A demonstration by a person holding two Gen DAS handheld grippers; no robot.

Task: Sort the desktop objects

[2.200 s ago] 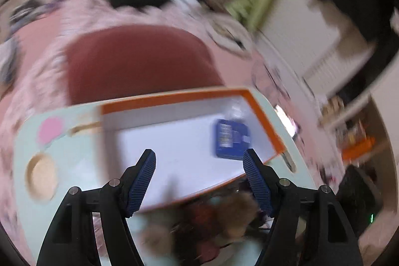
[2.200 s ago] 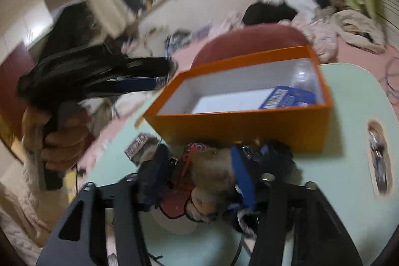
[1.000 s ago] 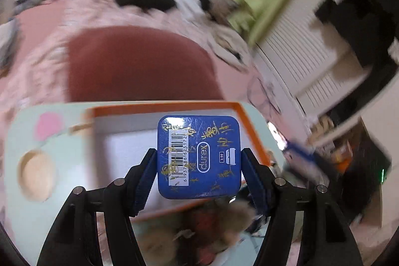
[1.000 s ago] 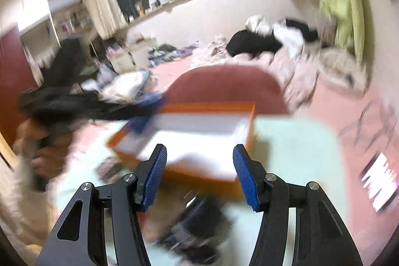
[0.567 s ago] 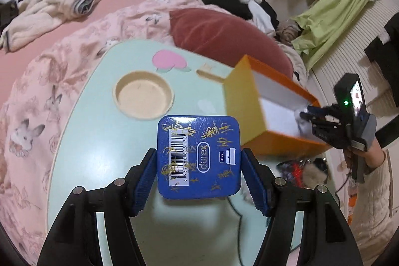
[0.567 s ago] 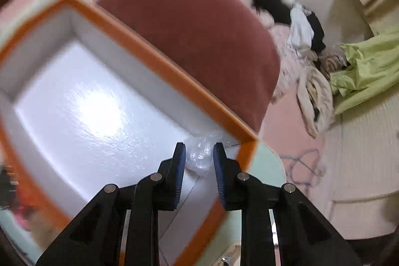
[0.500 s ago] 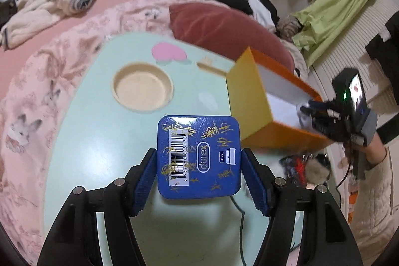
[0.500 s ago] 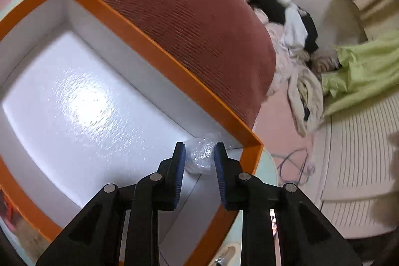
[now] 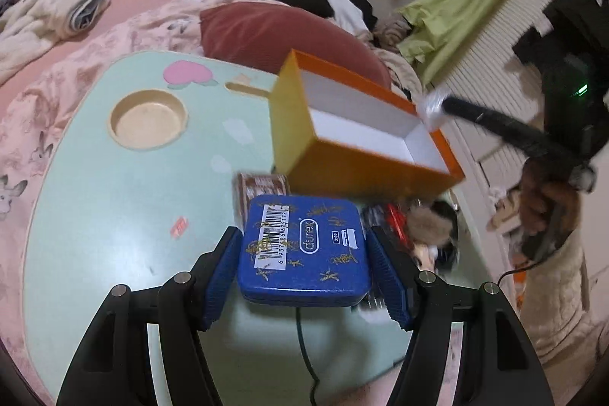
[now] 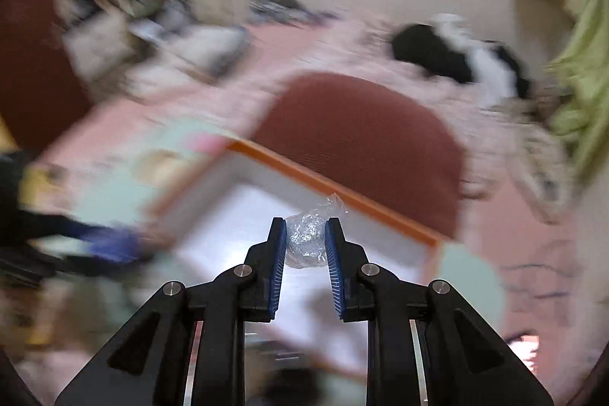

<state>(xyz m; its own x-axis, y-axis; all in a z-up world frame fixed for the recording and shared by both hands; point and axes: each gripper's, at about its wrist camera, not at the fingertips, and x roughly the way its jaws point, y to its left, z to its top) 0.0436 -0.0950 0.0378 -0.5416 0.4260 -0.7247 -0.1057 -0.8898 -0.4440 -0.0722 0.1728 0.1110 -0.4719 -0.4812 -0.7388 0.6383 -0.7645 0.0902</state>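
My left gripper point(image 9: 304, 250) is shut on a flat blue tin point(image 9: 304, 246) with a barcode label, held above the pale green table point(image 9: 99, 200). Behind it stands an orange box point(image 9: 342, 162) with a white inside. My right gripper point(image 10: 304, 246) is shut on a crumpled wad of clear plastic wrap point(image 10: 306, 242), held above the orange box point(image 10: 335, 192). In the left wrist view the right gripper's fingers point(image 9: 456, 107) carry the clear wad point(image 9: 434, 105) over the box's far right corner. The right wrist view is blurred.
A small brown patterned packet point(image 9: 260, 189) lies by the box. A heap of small things, fur and red among them point(image 9: 422, 227), sits right of the tin, with a dark cable point(image 9: 304, 341) nearby. A round recess point(image 9: 148, 120) is in the table. A red cushion point(image 9: 274, 32) lies behind.
The left gripper took the blue tin out of the box and carried it over the table. The right gripper shut on the clear plastic wad in the box corner and lifted it.
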